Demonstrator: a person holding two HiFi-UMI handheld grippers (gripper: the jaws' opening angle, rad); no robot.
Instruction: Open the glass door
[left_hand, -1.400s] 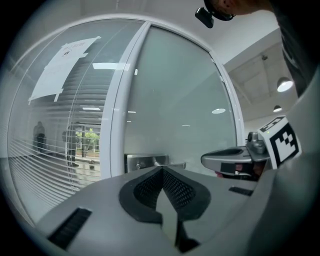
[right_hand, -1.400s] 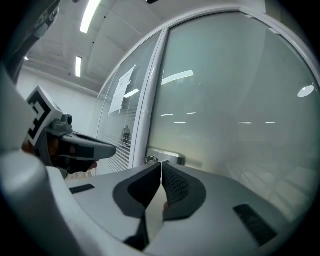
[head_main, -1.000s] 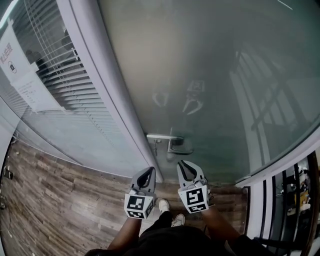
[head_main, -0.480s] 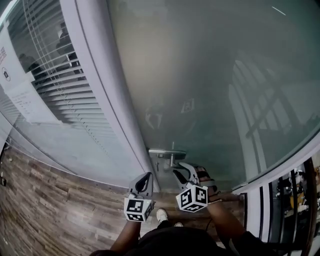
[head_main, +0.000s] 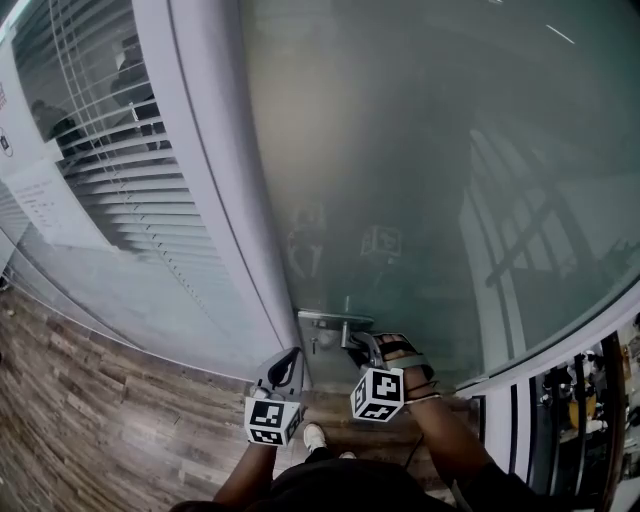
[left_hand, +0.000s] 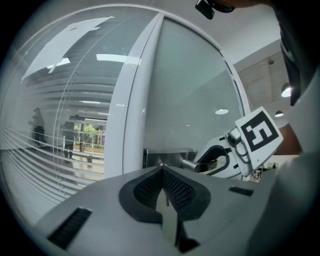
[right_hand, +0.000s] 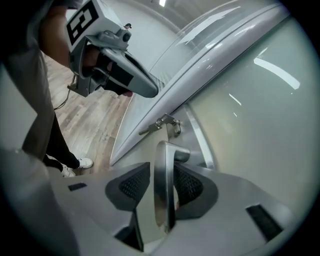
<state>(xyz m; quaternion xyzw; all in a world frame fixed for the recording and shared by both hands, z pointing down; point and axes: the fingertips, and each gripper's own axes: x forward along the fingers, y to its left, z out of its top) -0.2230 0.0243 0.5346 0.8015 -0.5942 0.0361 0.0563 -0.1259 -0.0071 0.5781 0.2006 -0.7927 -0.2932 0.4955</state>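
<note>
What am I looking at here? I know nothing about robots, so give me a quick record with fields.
Place: frosted glass door in a white frame, over a wooden floor
Right claw: jaws opening, with the door handle between them, not clamped
Left claw: closed on nothing, held near the frame
Lock: key in it, close to the handle

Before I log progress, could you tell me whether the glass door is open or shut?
Shut: the glass door sits flush against the white frame, no gap beside the handle.
</note>
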